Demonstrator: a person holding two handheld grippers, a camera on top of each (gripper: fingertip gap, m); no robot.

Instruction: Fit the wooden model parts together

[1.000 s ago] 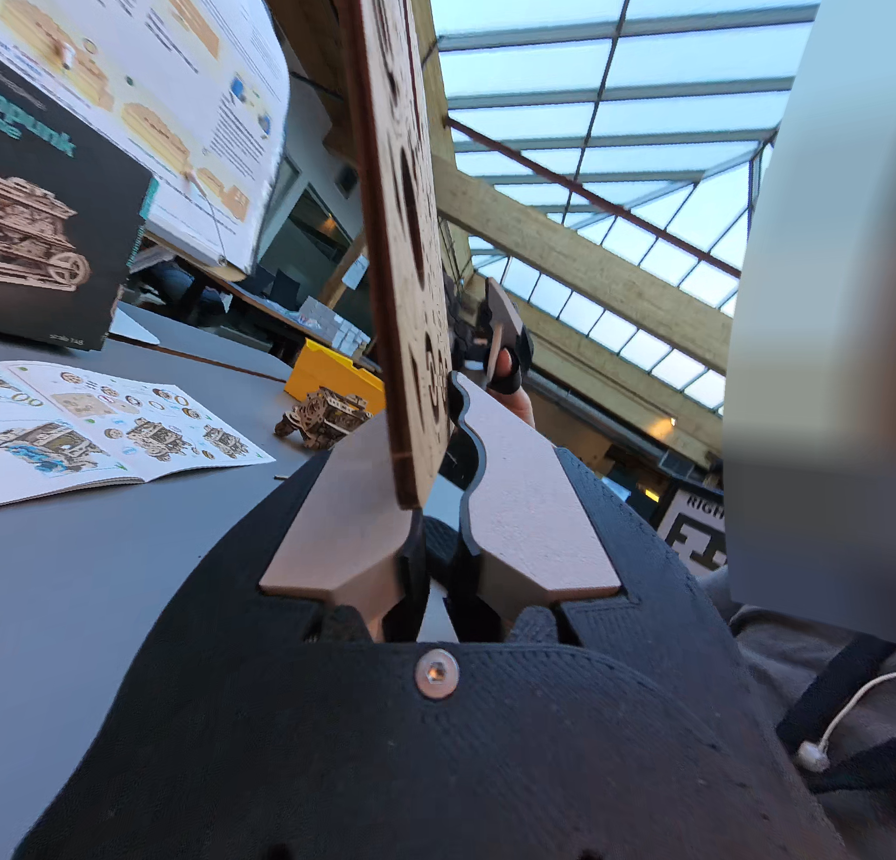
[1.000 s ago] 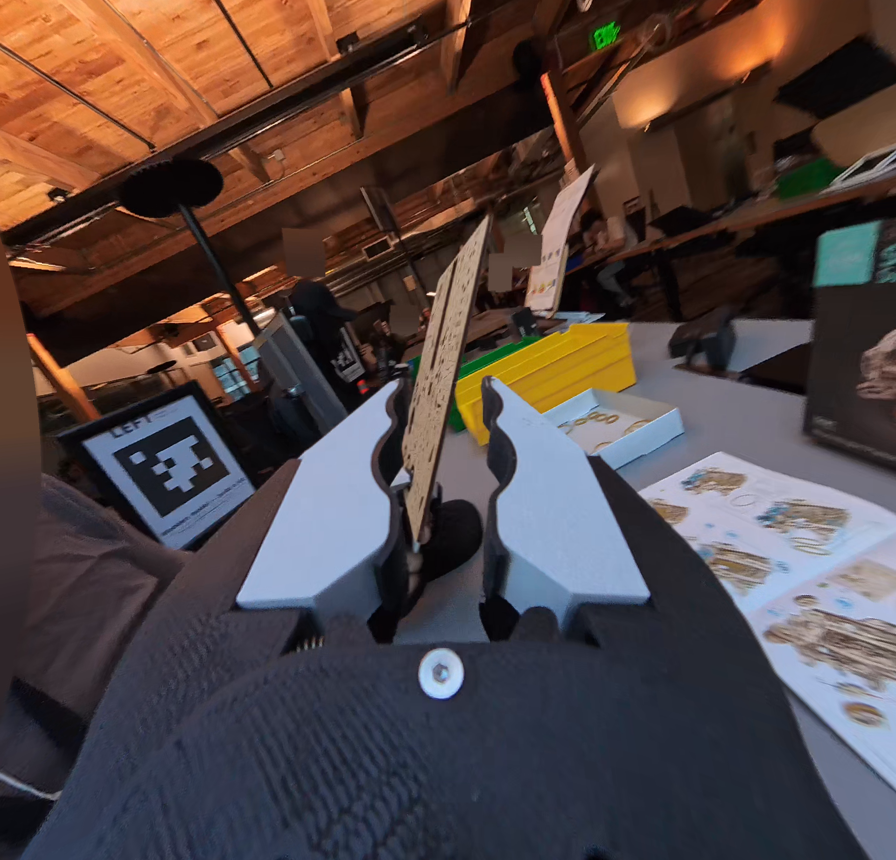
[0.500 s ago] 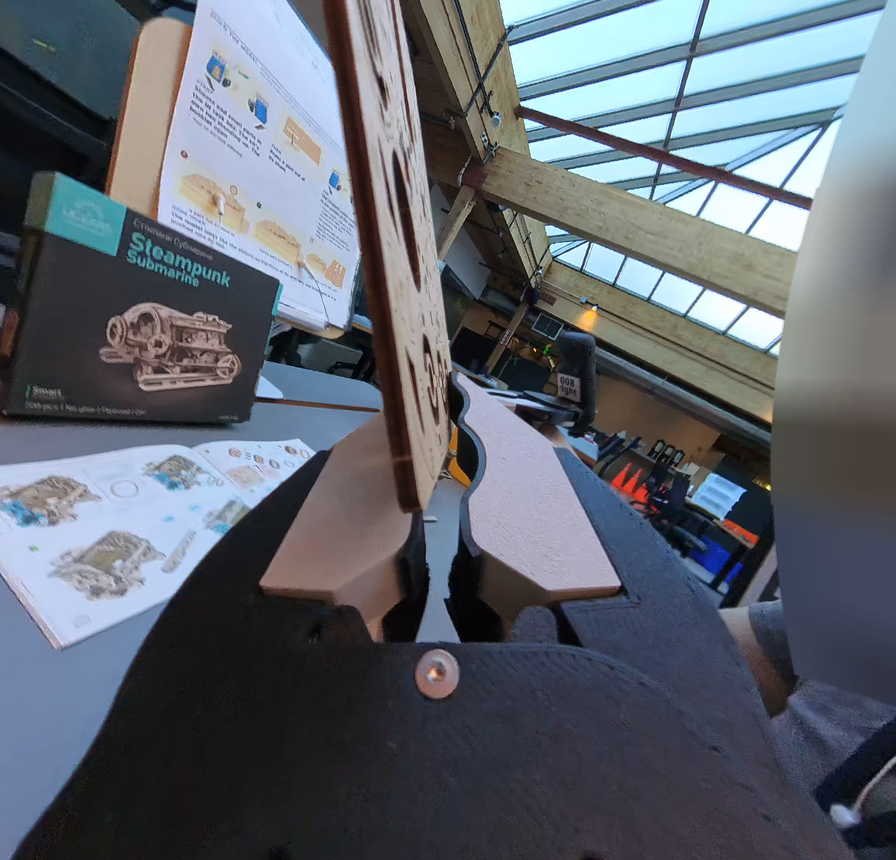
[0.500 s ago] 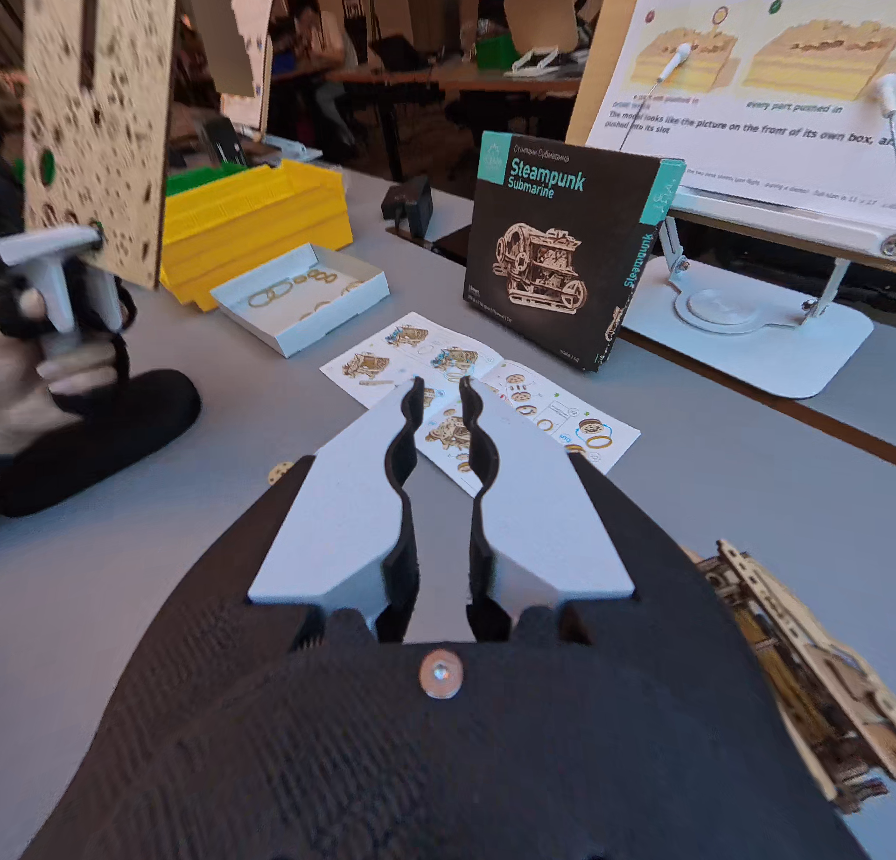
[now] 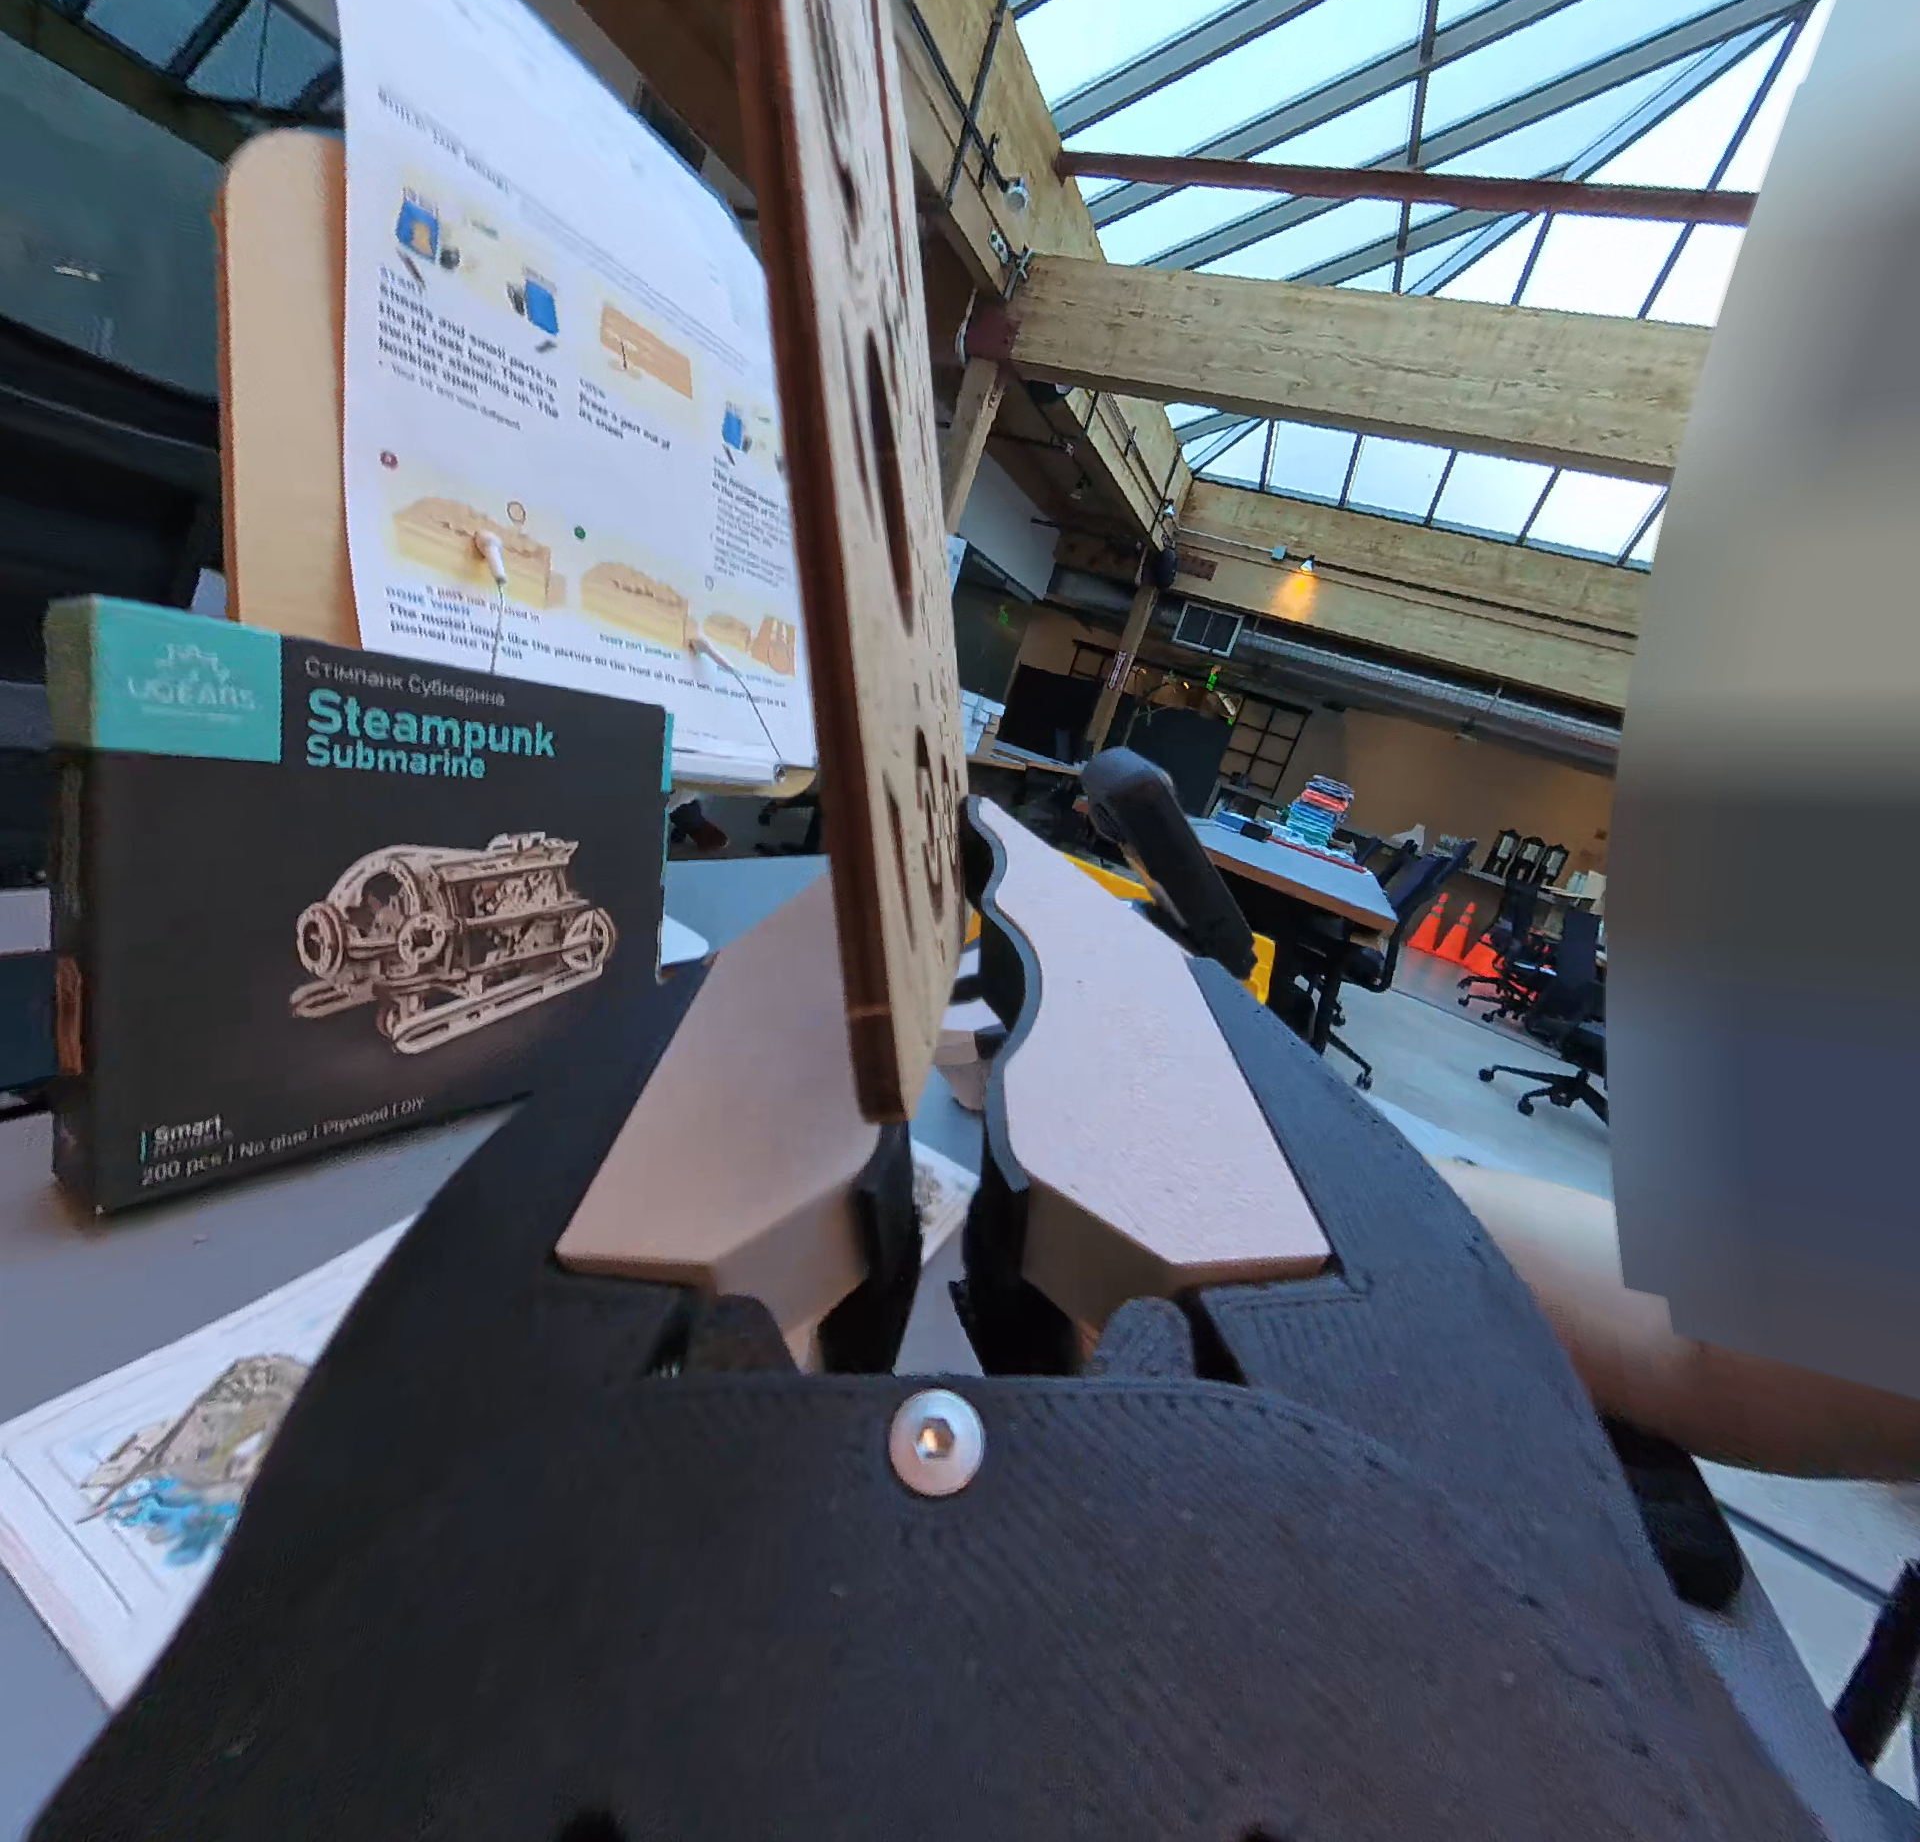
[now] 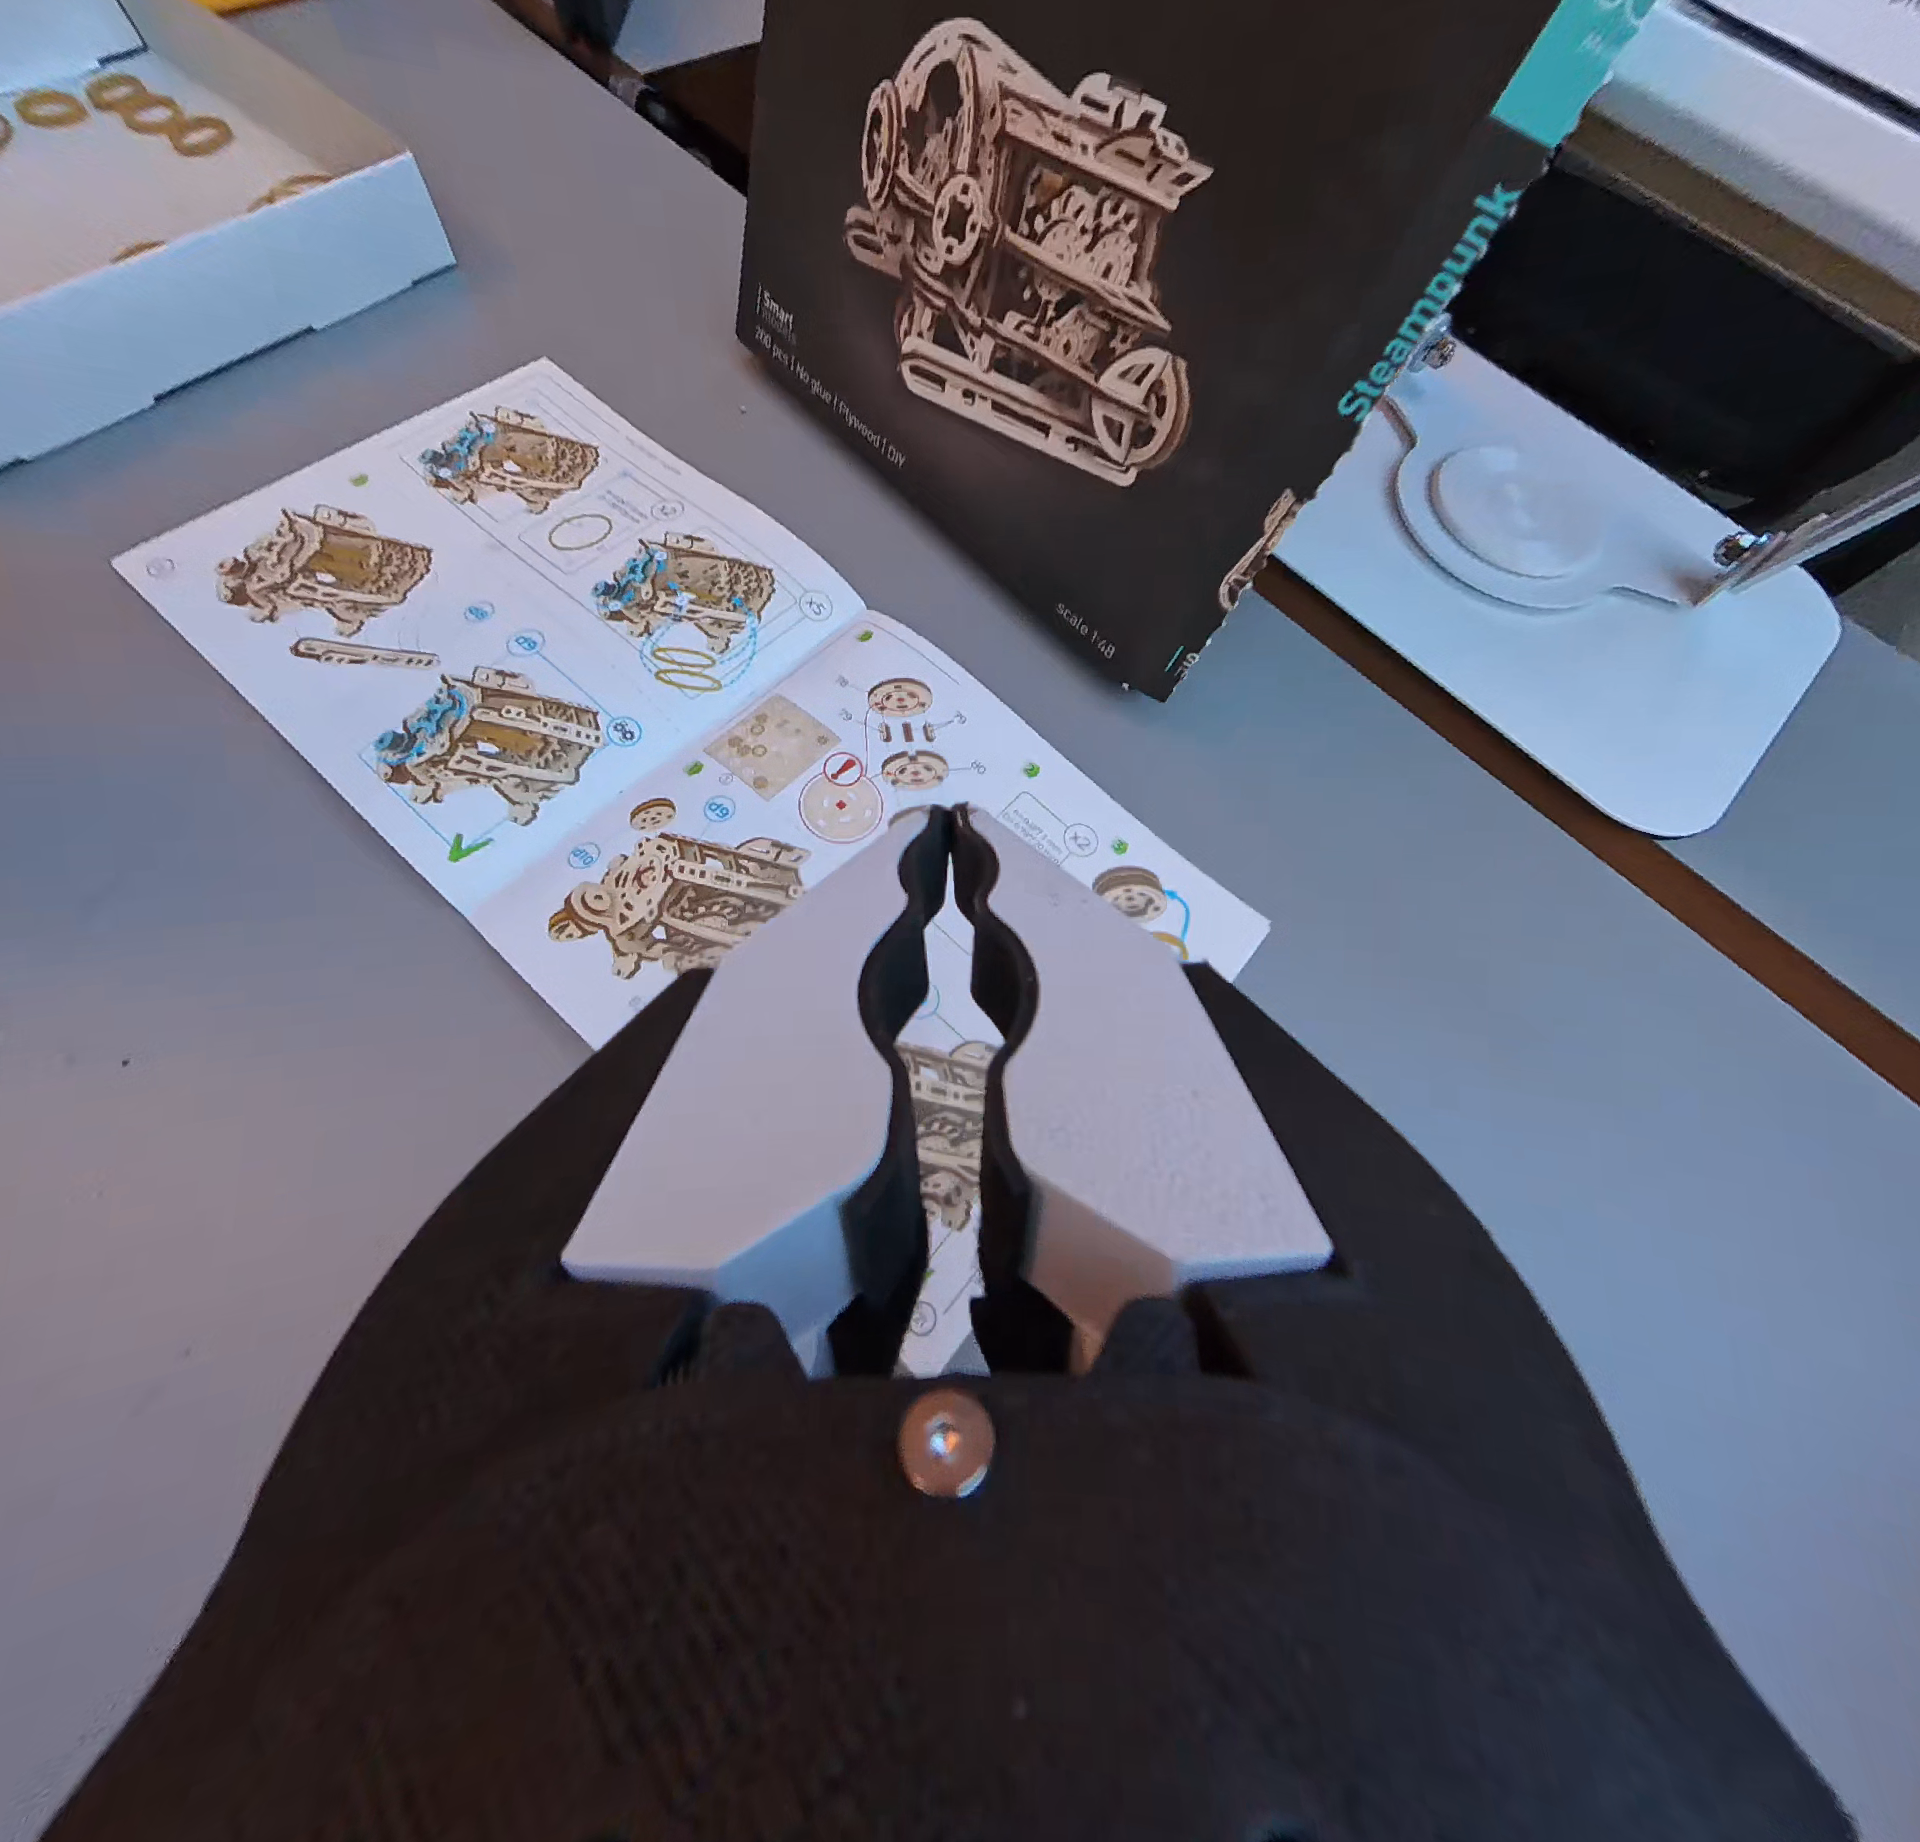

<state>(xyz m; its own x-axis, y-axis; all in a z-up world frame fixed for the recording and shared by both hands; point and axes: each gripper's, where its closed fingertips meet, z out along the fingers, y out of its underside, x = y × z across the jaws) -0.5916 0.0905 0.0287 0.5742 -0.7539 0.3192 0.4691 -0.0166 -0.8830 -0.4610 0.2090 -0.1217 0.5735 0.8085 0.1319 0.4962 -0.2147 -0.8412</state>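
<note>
The wooden sheet (image 5: 883, 545) clamped upright in the left gripper (image 5: 951, 857) runs off the top edge, and its far side is hidden. Ahead of the right gripper (image 6: 951, 826), the model box (image 6: 1091, 286) is cut off at the top, and the white tray (image 6: 208, 234) to its left at the corner.

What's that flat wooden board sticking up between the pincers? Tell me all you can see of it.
The wooden sheet is a thin, flat plywood panel, pale tan with darker brown cut edges. Oval and round holes are cut through it. It stands on edge, nearly upright, and runs up out of the picture. The left gripper is shut on its lower part, one finger on each face. Nothing else touches it; the right gripper is not seen near it.
</note>
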